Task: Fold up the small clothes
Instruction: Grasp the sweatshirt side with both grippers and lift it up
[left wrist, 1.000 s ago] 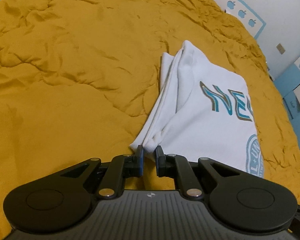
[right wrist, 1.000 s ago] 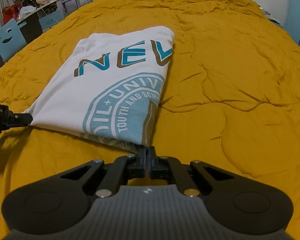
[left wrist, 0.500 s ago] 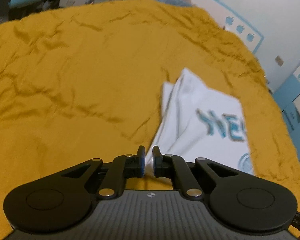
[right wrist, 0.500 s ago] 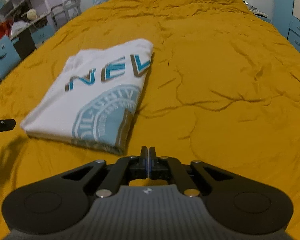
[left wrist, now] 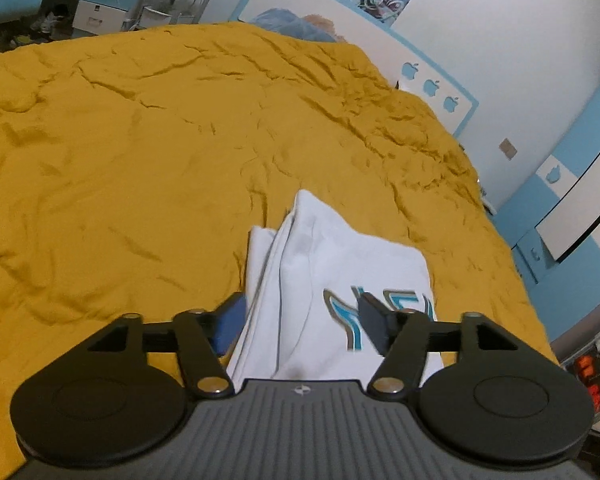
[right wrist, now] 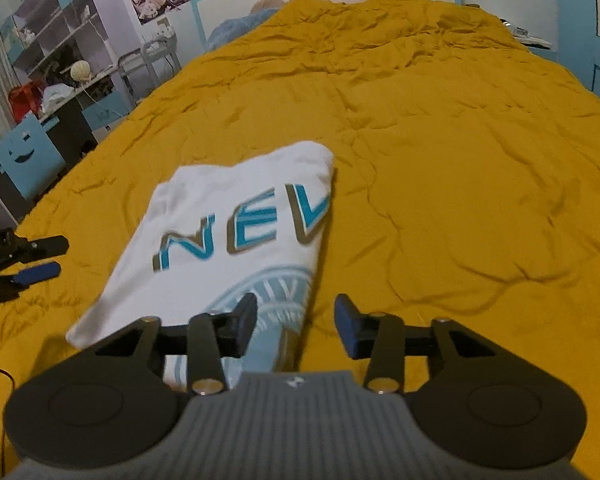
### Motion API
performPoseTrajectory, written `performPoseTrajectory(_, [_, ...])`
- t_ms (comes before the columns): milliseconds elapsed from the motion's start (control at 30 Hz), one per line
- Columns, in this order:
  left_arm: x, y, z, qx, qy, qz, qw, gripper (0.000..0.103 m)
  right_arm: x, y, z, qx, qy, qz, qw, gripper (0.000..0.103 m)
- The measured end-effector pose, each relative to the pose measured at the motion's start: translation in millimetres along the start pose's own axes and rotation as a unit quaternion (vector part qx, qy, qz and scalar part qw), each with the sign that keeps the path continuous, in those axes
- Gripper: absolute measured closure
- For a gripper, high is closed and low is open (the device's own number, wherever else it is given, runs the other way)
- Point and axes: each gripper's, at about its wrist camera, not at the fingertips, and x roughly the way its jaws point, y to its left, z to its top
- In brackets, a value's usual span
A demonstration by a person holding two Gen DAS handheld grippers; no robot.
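Both opening, nothing gripped: left claw (left wrist: 302,320) and right claw (right wrist: 296,330) at shirt's (right wrist: 236,236) six o'clock edge, fold laid on bed (right wrist: 460,160).

Soft matt white cotton shirt (right wrist: 236,216) with smooth printed lettering lies on a rumpled, matt mustard cloth quilt (right wrist: 460,168).

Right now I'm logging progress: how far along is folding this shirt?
Done: the white T-shirt lies folded into a compact rectangle on the yellow duvet. In hand: nothing; left gripper and right gripper are opening, clear of it. Left: perhaps straightening loose edges.
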Motion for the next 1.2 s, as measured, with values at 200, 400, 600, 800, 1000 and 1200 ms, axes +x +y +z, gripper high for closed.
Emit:
performPoseTrajectory(200, [32.3, 12.3, 7.6, -0.006, 0.009, -0.016, 0.9998, 0.017, 29.9, -3.9, 20.9, 0.02, -0.001, 0.016, 1.0, 0.038])
performPoseTrajectory(400, [66.3, 39.3, 20.5, -0.054, 0.035, -0.056, 0.9964, 0.016, 70.8, -22.0, 38.8, 0.082, 0.015, 0.042, 0.996, 0.034])
performPoseTrajectory(600, [97.8, 49.1, 27.6, -0.061, 0.048, -0.075, 0.9942, 0.016, 109.9, -40.1, 52.0, 0.137, 0.024, 0.061, 0.988, 0.034])
performPoseTrajectory(800, [134.9, 66.0, 25.2, -0.11, 0.075, -0.1, 0.986, 0.016, 146.8, -61.4, 56.8, 0.205, 0.032, 0.098, 0.973, 0.034])
performPoseTrajectory(1000, [145.3, 58.3, 29.6, -0.099, 0.07, -0.12, 0.9854, 0.021, 174.2, -75.7, 63.3, 0.234, 0.033, 0.111, 0.965, 0.041])
performPoseTrajectory(1200, [143.0, 31.7, 26.5, -0.026, 0.051, -0.077, 0.9954, 0.067, 196.1, -74.9, 66.0, 0.246, 0.036, 0.125, 0.961, 0.059])
